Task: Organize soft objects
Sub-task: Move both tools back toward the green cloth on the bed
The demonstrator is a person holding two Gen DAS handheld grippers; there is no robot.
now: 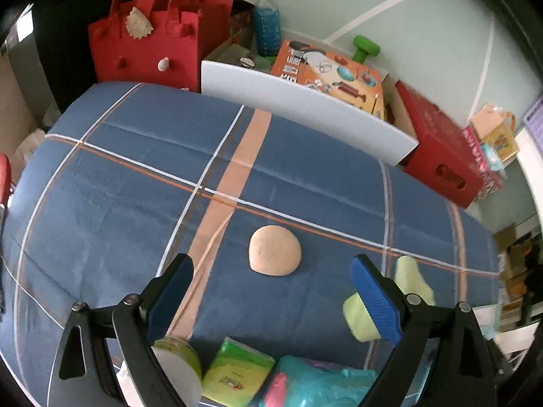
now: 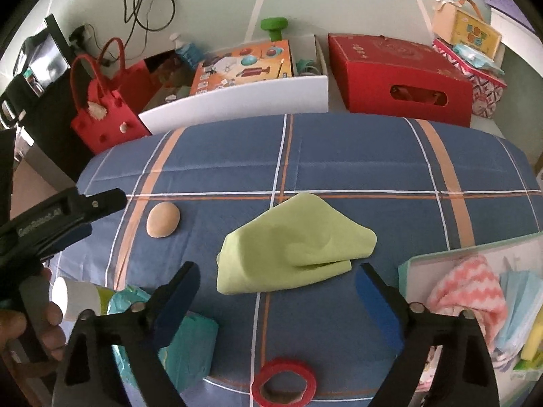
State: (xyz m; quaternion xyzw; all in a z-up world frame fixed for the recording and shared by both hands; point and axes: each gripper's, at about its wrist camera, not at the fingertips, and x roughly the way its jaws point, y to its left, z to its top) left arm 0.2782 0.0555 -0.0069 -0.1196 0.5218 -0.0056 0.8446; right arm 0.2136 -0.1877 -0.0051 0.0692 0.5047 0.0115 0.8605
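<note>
A crumpled light-green cloth (image 2: pixel 295 244) lies on the blue checked tablecloth (image 2: pixel 339 169). My right gripper (image 2: pixel 278 269) hovers just in front of it, open, with nothing touching its pads. A round beige soft pad (image 1: pixel 275 254) rests on the tablecloth straight ahead of my open left gripper (image 1: pixel 273 263), whose fingers stand wide to either side above it. The right wrist view shows the same pad (image 2: pixel 163 219) to the left, with the left gripper (image 2: pixel 101 217) in a hand beside it. The green cloth (image 1: pixel 412 278) is partly hidden behind the left gripper's right finger.
A teal-rimmed box (image 2: pixel 441 254) at the right holds a pink zigzag towel (image 2: pixel 468 291) and blue masks. A red tape ring (image 2: pixel 283 383), a teal packet (image 2: pixel 190 349), a can (image 1: pixel 176 363) and a green tissue pack (image 1: pixel 237 369) lie near the front edge. Red bag (image 1: pixel 146 44), white board and boxes stand beyond.
</note>
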